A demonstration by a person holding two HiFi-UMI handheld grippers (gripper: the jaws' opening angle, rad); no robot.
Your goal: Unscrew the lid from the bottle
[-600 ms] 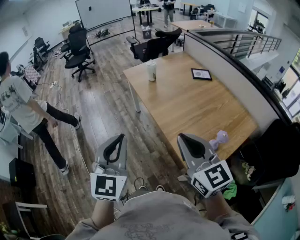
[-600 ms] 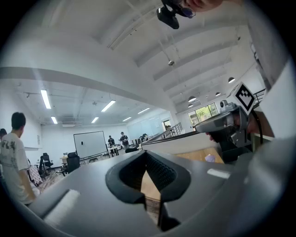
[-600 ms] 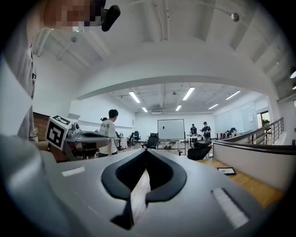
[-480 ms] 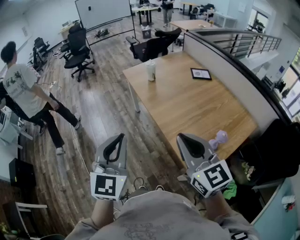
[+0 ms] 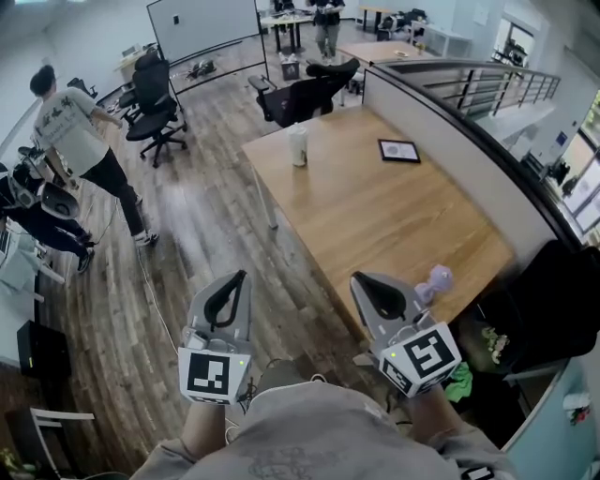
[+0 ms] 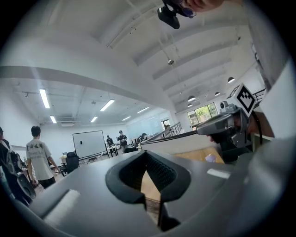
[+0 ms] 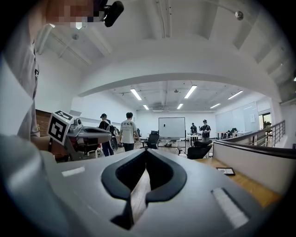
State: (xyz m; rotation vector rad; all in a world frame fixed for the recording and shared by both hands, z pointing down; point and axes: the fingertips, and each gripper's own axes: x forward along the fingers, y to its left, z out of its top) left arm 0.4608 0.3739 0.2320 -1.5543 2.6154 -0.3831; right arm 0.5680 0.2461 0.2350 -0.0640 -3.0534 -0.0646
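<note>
At the far left of the head view there are two people. One in a light T-shirt (image 5: 73, 127) stands, and one in dark trousers (image 5: 37, 225) is partly cut off by the edge of the picture. Near them I count at least two black office chairs (image 5: 155, 108), and one more black chair (image 5: 305, 92) is at the far end of the table. One whiteboard (image 5: 202, 26) stands at the back, and the right gripper view shows two more people (image 7: 204, 130) beside it.

There are two grippers at the bottom, each with one marker cube. The left gripper (image 5: 240, 279) is above the wooden plank floor (image 5: 202, 225). Its jaws are pressed together and nothing is between them. The right gripper (image 5: 366, 281) is at the near edge of the table. Its jaws are also together and hold nothing.

The one wooden table (image 5: 375, 216) carries three things. A white lidded container (image 5: 298, 145) stands upright near the far left corner. A flat black tablet-like thing (image 5: 398, 150) lies further right. A small purple bottle (image 5: 433, 279), as it seems to be, is at the near edge, just beside the right gripper and not touching it. It is too small to make out its lid.

A low wall (image 5: 469, 159) runs along the right side of the table, with a metal railing (image 5: 487, 84) behind it. Long lamps shine on the white ceiling.
</note>
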